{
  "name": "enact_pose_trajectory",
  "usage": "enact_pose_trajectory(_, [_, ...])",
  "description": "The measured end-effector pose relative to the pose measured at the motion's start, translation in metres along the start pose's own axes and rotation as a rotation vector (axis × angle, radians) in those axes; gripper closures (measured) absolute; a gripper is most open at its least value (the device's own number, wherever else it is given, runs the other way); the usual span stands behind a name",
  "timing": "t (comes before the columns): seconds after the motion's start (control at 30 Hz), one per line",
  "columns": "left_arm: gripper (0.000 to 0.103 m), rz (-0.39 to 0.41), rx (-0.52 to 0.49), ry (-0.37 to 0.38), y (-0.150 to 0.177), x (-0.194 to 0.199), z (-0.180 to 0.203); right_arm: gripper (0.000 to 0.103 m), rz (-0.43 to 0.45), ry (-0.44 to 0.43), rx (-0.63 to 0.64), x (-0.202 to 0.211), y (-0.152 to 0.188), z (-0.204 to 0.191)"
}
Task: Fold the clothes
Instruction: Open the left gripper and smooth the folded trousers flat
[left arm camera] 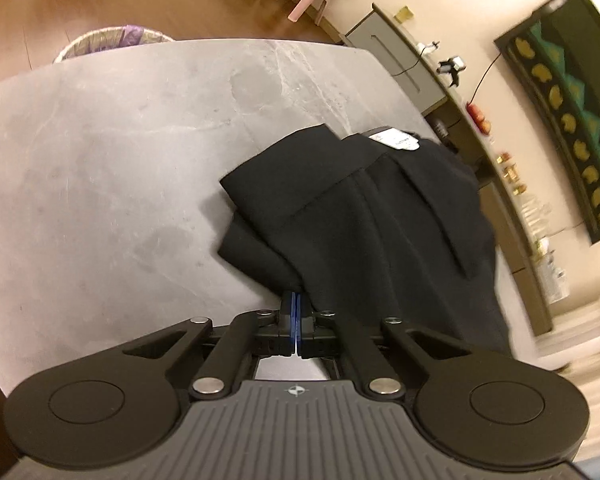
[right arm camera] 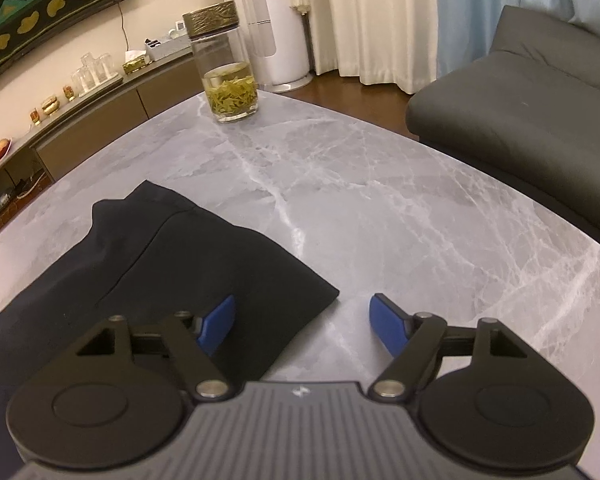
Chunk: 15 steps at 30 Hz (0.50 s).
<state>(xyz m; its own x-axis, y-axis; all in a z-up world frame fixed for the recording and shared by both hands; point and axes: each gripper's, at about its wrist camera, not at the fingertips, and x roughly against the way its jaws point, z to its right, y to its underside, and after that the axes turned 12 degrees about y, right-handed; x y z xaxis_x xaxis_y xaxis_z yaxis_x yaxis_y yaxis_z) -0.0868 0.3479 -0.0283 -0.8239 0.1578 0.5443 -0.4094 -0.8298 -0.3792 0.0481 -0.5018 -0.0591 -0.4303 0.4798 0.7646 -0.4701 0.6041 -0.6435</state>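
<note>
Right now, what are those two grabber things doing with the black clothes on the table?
A person is folding a black garment on a grey marble table, with a gripper in each hand. The left gripper is pinched shut on an edge of the cloth. The right gripper is open, not holding anything, with one blue finger over the garment's corner and the other over bare table. A glass tea bottle with green leaves stands at the far side, away from the cloth.

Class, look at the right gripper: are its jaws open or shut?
Open. The right gripper shows blue fingers spread wide, over the black garment.
</note>
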Motion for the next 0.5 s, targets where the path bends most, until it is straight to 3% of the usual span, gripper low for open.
enact_pose_trajectory(0.03, [0.103,0.001,0.014,0.019,0.001,0.004,0.001,0.028,-0.005,-0.005,-0.017,0.0,-0.001,0.003])
enact_pose_trajectory(0.1, [0.093,0.014,0.016,0.048,0.005,0.013,0.003,0.029,-0.019,-0.023,-0.058,0.001,-0.002,0.011])
enact_pose_trajectory(0.13, [0.069,0.024,0.009,0.065,0.006,0.017,0.005,0.029,-0.029,-0.04,-0.093,0.002,-0.002,0.018])
enact_pose_trajectory(0.17, [0.037,0.034,0.008,0.074,0.007,0.02,0.007,0.028,-0.041,-0.061,-0.132,0.002,-0.001,0.025])
enact_pose_trajectory(0.23, [0.017,0.029,0.021,0.066,0.006,0.017,0.009,0.028,-0.056,-0.096,-0.191,0.003,0.0,0.037])
enact_pose_trajectory(0.33, [0.016,0.012,0.038,0.052,0.006,0.01,0.011,0.027,-0.053,-0.105,-0.186,0.004,0.002,0.039])
enact_pose_trajectory(0.5, [0.001,0.003,0.014,0.063,0.005,-0.008,0.021,0.013,-0.023,-0.104,-0.037,0.004,0.006,0.012])
